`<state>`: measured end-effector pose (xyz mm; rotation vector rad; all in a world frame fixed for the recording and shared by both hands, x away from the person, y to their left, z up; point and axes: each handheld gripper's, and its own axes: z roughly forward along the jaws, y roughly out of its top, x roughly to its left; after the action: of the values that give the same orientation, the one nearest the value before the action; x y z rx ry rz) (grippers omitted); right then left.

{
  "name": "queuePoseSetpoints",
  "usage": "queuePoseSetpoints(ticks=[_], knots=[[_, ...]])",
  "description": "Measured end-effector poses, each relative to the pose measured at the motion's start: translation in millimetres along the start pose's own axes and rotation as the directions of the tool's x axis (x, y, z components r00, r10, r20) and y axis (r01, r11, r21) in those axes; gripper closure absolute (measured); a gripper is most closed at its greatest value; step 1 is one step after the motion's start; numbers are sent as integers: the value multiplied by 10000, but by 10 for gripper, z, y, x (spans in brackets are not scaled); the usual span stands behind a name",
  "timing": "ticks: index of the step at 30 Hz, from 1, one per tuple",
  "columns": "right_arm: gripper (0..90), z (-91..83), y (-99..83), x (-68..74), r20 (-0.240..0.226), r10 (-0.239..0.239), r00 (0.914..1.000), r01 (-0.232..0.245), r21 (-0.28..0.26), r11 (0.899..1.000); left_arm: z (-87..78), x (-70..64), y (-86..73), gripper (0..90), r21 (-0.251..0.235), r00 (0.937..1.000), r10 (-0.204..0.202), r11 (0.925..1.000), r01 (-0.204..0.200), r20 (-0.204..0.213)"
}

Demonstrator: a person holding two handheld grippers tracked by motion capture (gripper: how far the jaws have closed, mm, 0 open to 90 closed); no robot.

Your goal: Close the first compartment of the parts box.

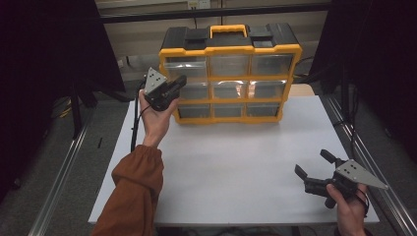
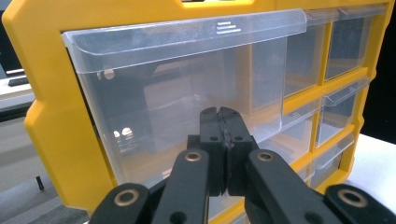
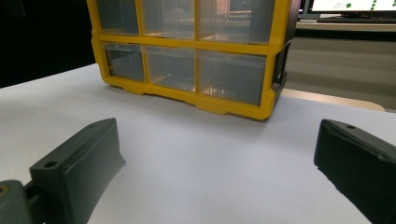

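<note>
Up close, the left hand-held gripper [image 1: 178, 83] hovers with its jaws pressed together on nothing, tips just in front of the clear top-left drawer [image 2: 187, 93] of the yellow organizer [image 1: 230, 73]. From that gripper's own view the drawer front spreads directly ahead of the tips, near but not clearly touching. Well apart, the right hand-held gripper [image 1: 311, 163] hovers low over the white bench [image 1: 236, 162] with jaws spread wide, the organizer far ahead of it.

White table [image 1: 236, 162], grey floor [image 1: 44, 172]
</note>
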<state>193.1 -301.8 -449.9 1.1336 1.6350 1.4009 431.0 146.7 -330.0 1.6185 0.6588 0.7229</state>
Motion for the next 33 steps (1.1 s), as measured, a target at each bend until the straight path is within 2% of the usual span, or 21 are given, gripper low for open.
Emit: queuePoseSetpoints(ticks=[12,18,21,25,26,33], knots=[[6,2,-1,4,7,-2,10000,2,27,10000,37,8,-11,888,-124,9998,-186,9998,185,-61],[6,1,-2,5,9,-9,10000,9,26,10000,53,9,-11,889,-116,9999,-50,9999,48,-164],[6,0,-2,4,-10,-5,10000,5,40,10000,61,17,-9,889,-109,9999,-125,9999,124,-118],[6,-1,-1,5,-2,-11,10000,11,23,10000,67,26,0,888,28,10000,-33,10000,34,-94],[6,0,-2,5,-2,-14,10000,14,22,10000,84,26,-6,889,-84,9998,-103,9999,102,-167],[6,-1,-3,3,-6,-11,10000,11,33,10000,113,38,-3,889,-61,9996,-123,9999,122,-235]])
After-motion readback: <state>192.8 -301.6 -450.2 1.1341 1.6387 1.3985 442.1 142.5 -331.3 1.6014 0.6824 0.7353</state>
